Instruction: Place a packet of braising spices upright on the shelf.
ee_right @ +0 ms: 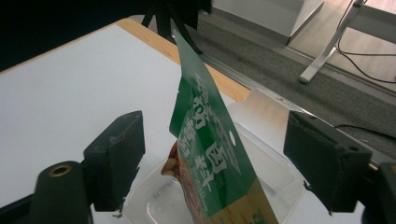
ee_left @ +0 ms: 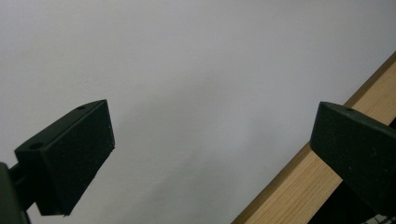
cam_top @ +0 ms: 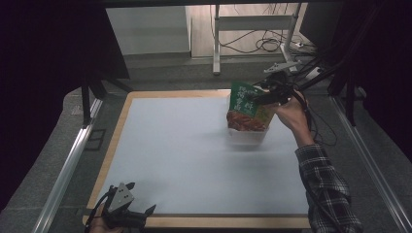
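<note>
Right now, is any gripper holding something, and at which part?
Nothing is held. The right gripper has its jaws open around the top of the green packet, pads apart from it. The left gripper is open over the table.

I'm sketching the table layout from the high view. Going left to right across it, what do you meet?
Left gripper at the near left corner, open → bare white tabletop → green snack pouch standing in a clear plastic container → right gripper, jaws apart around the pouch's top.

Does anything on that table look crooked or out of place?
The green snack packet stands on end in the clear plastic tub, leaning at a tilt instead of lying flat. The right gripper has its jaws apart on either side of the packet, neither pad pressing it. Nothing looks spilled or torn.
</note>
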`<action>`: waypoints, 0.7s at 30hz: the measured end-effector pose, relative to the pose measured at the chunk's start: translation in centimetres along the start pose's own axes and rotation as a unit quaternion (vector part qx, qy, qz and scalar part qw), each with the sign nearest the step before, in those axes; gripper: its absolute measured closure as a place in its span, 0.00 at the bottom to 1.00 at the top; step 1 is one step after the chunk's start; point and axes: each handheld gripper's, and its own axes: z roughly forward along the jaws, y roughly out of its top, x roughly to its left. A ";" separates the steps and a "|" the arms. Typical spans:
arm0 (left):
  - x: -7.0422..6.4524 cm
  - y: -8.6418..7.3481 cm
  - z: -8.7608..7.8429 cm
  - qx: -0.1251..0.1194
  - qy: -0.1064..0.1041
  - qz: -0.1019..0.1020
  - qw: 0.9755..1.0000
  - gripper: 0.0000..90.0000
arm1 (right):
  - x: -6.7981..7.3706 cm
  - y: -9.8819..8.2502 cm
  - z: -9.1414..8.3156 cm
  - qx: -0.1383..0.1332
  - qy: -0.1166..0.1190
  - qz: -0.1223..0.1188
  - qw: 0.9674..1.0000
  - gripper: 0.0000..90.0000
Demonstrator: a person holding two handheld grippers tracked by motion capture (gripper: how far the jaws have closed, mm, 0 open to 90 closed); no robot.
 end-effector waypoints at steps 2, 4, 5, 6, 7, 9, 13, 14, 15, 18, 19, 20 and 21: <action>0.0 0.0 0.0 -0.001 0.000 -0.001 1.000 0.00 | 0.0 -0.1 -0.2 -0.002 0.000 0.000 1.000 0.19; 0.0 0.0 0.0 -0.001 -0.001 -0.001 1.000 0.00 | 0.0 -0.2 -0.4 -0.004 0.001 -0.001 1.000 0.17; 0.1 0.0 0.0 -0.001 -0.001 -0.003 1.000 0.00 | 0.0 -0.2 -0.5 -0.008 0.002 0.000 1.000 0.16; 0.1 0.0 0.0 -0.002 -0.002 -0.003 1.000 0.00 | 0.0 -0.2 -0.6 -0.009 0.003 0.003 1.000 0.14; 0.1 0.0 0.0 -0.002 -0.002 -0.004 1.000 0.00 | 0.0 -0.3 -0.7 -0.011 0.004 0.004 1.000 0.11; 0.1 0.0 0.0 -0.002 -0.002 -0.004 1.000 0.00 | 0.0 -0.4 -0.9 -0.013 0.001 0.004 1.000 0.09; 0.2 0.0 -0.1 -0.002 -0.002 -0.006 1.000 0.00 | 0.0 -0.6 -1.2 -0.011 -0.004 0.006 1.000 0.05; 0.2 0.0 -0.1 -0.002 -0.002 -0.006 1.000 0.00 | 0.0 -0.7 -1.2 -0.010 -0.006 0.005 1.000 0.04; 0.2 0.0 -0.1 -0.002 -0.003 -0.006 1.000 0.00 | 0.1 -0.8 -1.3 -0.011 -0.009 0.008 1.000 0.03; 0.1 0.0 -0.1 -0.002 -0.002 -0.006 1.000 0.00 | 0.0 -1.1 -1.5 -0.013 -0.010 0.013 1.000 0.01; 0.2 0.0 -0.1 -0.002 -0.002 -0.006 1.000 0.00 | 0.0 -1.2 -1.6 -0.013 -0.009 0.015 1.000 0.01; 0.2 0.0 -0.1 -0.002 -0.002 -0.006 1.000 0.00 | 0.0 -1.3 -1.7 -0.016 -0.009 0.017 1.000 0.01; 0.2 0.0 -0.1 -0.003 -0.003 -0.007 1.000 0.00 | 0.0 -1.4 -1.8 -0.018 -0.008 0.019 1.000 0.00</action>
